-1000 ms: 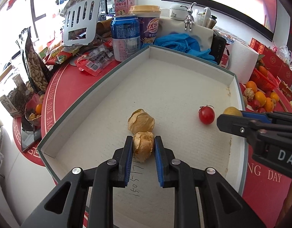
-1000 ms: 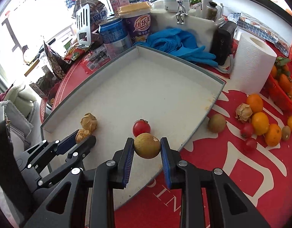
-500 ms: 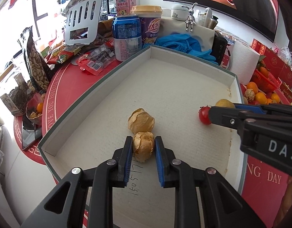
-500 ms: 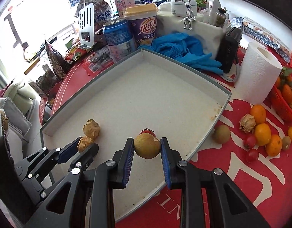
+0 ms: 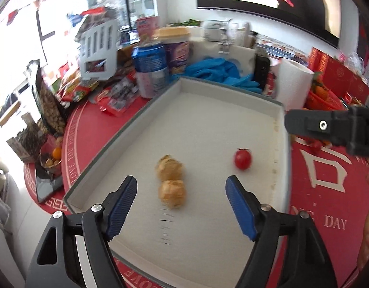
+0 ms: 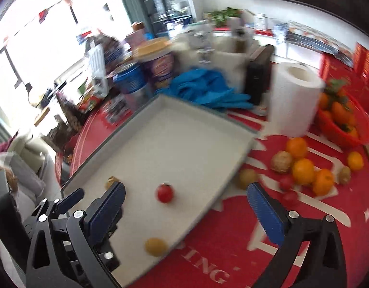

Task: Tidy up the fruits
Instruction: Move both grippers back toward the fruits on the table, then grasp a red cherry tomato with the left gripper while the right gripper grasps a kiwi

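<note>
- Both pairs of fingers stand wide apart and hold nothing: the left gripper [image 5: 181, 200] frames the two husked fruits [image 5: 172, 182], the right gripper [image 6: 184, 206] hangs over the tray's near edge.
- Inside the white tray [image 6: 179, 129] lie the husked pair, a cherry tomato [image 6: 164, 192] and a yellow-brown fruit [image 6: 155, 246] near the rim.
- Oranges [image 6: 303, 170] and other loose fruit wait on the red cloth beside the tray.
- Judgement: lift clear before swinging away, then centre the next fruit between the pads and close gently, since round fruit rolls.

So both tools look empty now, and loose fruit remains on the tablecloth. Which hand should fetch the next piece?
Right. Its open tool faces the oranges right of the tray; the left tool hangs over the tray.
</note>
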`<state>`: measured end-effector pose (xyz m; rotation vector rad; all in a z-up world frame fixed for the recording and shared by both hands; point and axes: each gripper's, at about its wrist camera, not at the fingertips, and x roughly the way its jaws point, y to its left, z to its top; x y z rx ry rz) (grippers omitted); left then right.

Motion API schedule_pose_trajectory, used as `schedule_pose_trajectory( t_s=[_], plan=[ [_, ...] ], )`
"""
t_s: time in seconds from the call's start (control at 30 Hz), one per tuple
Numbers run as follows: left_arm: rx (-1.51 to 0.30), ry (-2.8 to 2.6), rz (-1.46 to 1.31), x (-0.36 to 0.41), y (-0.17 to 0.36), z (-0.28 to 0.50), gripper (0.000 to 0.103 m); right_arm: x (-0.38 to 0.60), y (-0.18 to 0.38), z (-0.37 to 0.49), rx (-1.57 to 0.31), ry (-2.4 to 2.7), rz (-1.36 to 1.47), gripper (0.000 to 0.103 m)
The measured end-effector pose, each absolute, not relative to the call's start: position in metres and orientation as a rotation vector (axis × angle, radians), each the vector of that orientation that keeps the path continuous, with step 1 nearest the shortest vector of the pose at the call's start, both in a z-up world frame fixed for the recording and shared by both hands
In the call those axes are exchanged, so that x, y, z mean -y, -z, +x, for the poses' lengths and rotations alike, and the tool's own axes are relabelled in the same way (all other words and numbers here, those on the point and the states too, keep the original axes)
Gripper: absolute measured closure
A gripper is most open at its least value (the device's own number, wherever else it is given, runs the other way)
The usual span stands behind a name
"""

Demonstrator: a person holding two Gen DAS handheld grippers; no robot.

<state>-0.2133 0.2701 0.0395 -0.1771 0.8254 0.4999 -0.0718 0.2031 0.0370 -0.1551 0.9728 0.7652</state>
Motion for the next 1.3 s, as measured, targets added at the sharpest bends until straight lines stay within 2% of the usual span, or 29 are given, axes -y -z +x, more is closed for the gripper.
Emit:
schedule_pose_trajectory(
  t_s=[0.33,0.7,0.93,1.2,1.27,1.3],
  plan=[
    [-0.866,-0.287,-0.114,-0.201,-0.052,-0.184,0.022,-0.091,-0.012,-0.031,-1.041,-0.485,-0.134,0.001],
    [-0.967,-0.168,-0.081,-0.138,-0.036,-0.105,0.023,0.0,0.015,-0.018,-1.07,-0.32,-0.203,0.001],
    [-1.049,-0.197,-0.129,-0.127,-0.014,-0.058,0.036,0.009,0.018,-0.023,-1.019,-0.337,-0.243,0.001],
    [-1.027,-0.277,-0.17,-0.128,-0.012,-0.039,0.04,0.009,0.02,-0.027,-0.996,-0.353,-0.246,0.0],
    [-1.017,-0.283,-0.17,-0.128,-0.012,-0.038,0.051,0.009,0.02,-0.027,-0.995,-0.353,-0.247,0.0],
    [-1.01,-0.285,-0.167,-0.127,-0.013,-0.038,0.065,0.009,0.02,-0.027,-0.996,-0.353,-0.246,0.0]
  ],
)
